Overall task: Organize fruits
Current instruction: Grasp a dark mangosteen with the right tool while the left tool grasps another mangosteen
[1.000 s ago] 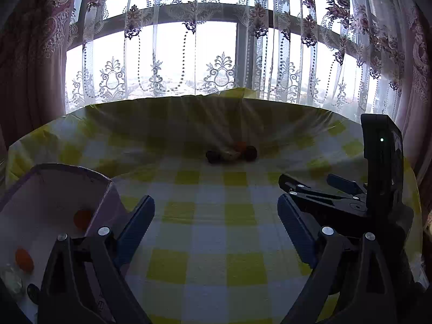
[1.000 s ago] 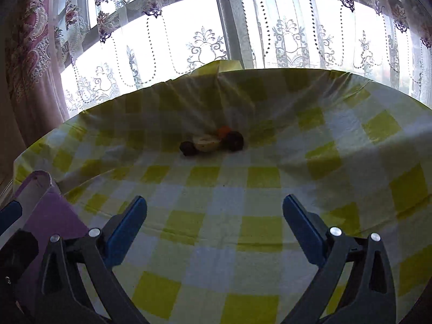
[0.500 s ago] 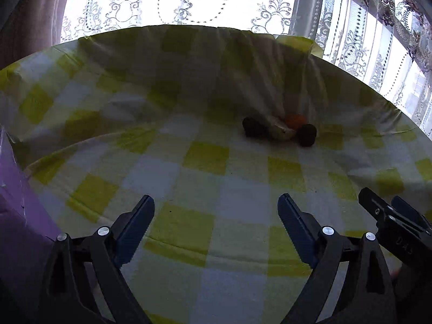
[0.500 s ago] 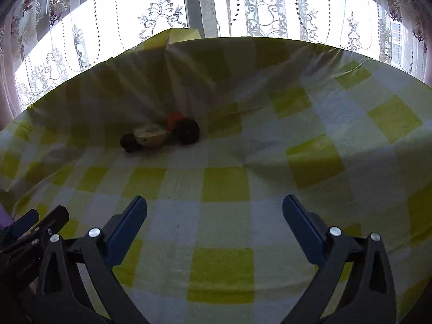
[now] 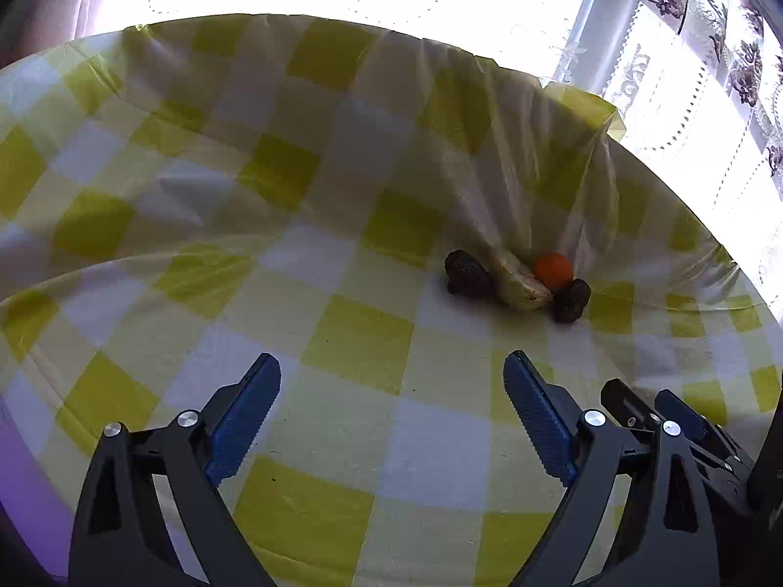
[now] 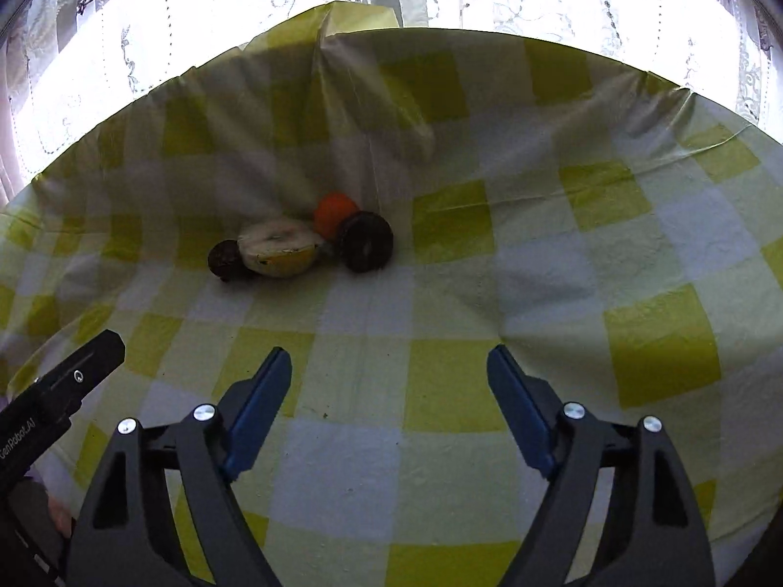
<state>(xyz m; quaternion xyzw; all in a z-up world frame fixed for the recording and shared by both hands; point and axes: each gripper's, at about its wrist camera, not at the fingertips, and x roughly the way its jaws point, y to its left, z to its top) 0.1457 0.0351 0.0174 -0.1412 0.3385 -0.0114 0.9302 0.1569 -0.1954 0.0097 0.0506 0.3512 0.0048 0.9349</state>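
A small cluster of fruit lies on the yellow-and-white checked tablecloth (image 5: 357, 342): a pale halved fruit (image 6: 280, 249), an orange fruit (image 6: 334, 214) behind it, and two dark round fruits (image 6: 367, 240) (image 6: 224, 259) at either side. The same cluster shows in the left wrist view, with the pale fruit (image 5: 521, 284), the orange one (image 5: 553, 269) and the dark ones (image 5: 467, 273) (image 5: 571, 299). My left gripper (image 5: 391, 386) is open and empty, short of the cluster. My right gripper (image 6: 389, 381) is open and empty, in front of the cluster.
The cloth rises in folds (image 6: 342, 98) right behind the fruit, in front of a bright window with lace curtains (image 5: 709, 24). A purple edge (image 5: 19, 479) shows at the far left. The right gripper's body (image 5: 685, 435) appears beside the left one.
Both grippers have moved forward and down toward the fruit cluster, which now looks larger. The purple container with its fruits has slid out of the left wrist view.
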